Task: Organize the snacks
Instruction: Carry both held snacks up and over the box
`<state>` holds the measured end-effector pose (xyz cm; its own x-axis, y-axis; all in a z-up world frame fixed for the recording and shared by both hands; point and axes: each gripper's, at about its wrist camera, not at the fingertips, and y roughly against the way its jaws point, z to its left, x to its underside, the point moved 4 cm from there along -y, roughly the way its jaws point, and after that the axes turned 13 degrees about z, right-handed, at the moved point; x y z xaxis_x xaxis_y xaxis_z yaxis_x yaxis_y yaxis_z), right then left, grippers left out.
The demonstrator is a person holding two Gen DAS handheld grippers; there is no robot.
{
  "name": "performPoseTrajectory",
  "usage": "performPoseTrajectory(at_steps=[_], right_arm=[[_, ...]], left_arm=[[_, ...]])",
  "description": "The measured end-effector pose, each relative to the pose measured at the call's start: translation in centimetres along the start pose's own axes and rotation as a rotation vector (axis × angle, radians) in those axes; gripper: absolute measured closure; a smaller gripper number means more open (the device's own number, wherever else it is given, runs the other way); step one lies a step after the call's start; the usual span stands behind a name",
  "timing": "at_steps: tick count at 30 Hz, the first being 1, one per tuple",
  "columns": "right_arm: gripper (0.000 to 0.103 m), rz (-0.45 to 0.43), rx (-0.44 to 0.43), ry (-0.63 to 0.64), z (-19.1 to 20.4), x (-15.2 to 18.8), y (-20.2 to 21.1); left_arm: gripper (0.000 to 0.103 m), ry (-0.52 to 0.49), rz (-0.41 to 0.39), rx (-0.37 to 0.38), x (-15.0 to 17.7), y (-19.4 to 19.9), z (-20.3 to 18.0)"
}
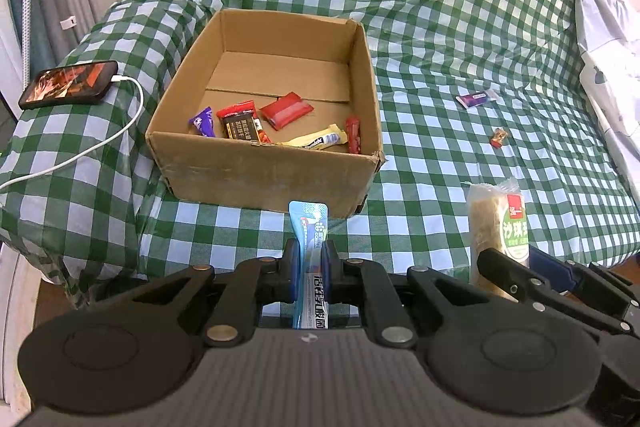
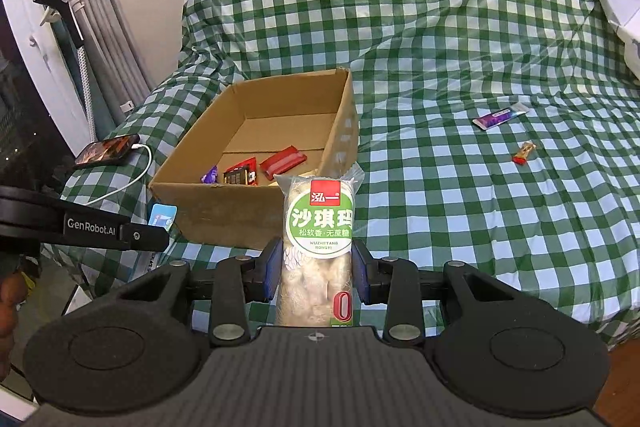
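Observation:
An open cardboard box [image 1: 264,167] [image 2: 224,211] rests on the green checked bed cover and holds several wrapped snacks. In front of the box's near wall, my left gripper [image 1: 311,259] is shut on a thin blue snack sachet [image 1: 310,227], which stands upright between the pads. That sachet's tip [image 2: 163,217] shows beside the left gripper in the right wrist view. My right gripper [image 2: 316,267] is shut on a clear pack of pale rice cake with a green label [image 2: 318,227] [image 1: 500,223], held near the box's right front corner.
A purple and white sachet [image 1: 476,98] [image 2: 500,117] and a small red and gold candy [image 1: 499,137] [image 2: 524,153] lie on the cover to the right. A phone [image 1: 68,85] [image 2: 107,151] on a white cable lies left of the box. Curtains hang at the far left.

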<state>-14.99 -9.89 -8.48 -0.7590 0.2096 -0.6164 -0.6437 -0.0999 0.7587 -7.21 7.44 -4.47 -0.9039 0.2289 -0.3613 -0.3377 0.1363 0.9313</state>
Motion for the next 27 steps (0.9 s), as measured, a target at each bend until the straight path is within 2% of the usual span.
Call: performPoseTrajectory(at_steps=[12, 27], right_arm=[[0.065, 0.013, 0.005, 0.013, 0.1, -0.1, -0.5], [0.065, 0.05, 0.021, 0.038, 0.6, -1.4, -2.5]], left_arm=[[0.091, 0.014, 0.001, 0.005, -0.1, 0.0, 0.3], [0.091, 0.064, 0.012, 0.008, -2.5, -1.4, 2.3]])
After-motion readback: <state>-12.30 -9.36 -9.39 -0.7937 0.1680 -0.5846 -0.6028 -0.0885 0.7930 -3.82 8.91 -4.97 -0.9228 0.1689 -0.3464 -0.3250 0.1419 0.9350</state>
